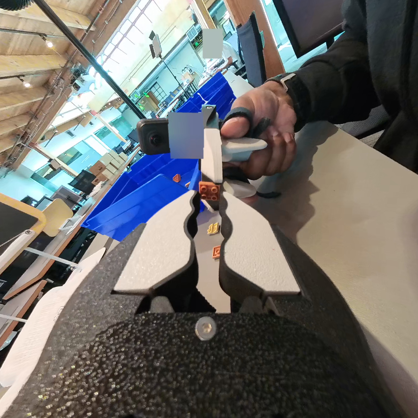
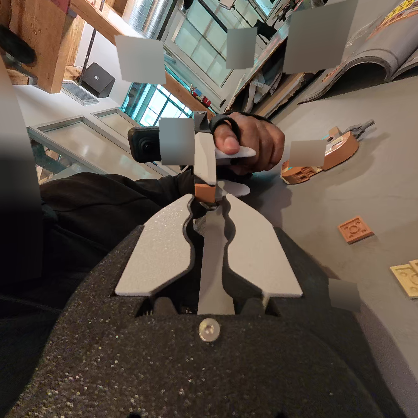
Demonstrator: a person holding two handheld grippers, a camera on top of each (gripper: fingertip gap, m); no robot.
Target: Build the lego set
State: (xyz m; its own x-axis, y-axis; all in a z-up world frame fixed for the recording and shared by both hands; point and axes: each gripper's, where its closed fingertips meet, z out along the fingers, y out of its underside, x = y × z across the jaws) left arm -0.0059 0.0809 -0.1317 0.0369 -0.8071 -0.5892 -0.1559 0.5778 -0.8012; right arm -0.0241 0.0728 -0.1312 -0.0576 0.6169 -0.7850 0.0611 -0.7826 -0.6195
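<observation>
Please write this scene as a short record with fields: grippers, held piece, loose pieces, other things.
Grippers: left gripper and right gripper face each other, tips close
Between them: orange 2x2 piece; which one grips it is unclear
Loose on table: orange square plate, tan pieces
Also: partial model, open booklet, blue bins

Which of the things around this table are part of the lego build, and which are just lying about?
In the job: orange plate at the left gripper tips; half-built model; loose orange square piece; tan plates; open booklet; blue bins, one holding an orange piece.
Just about: dark office chair; light on a stand; black box on the ledge.
</observation>
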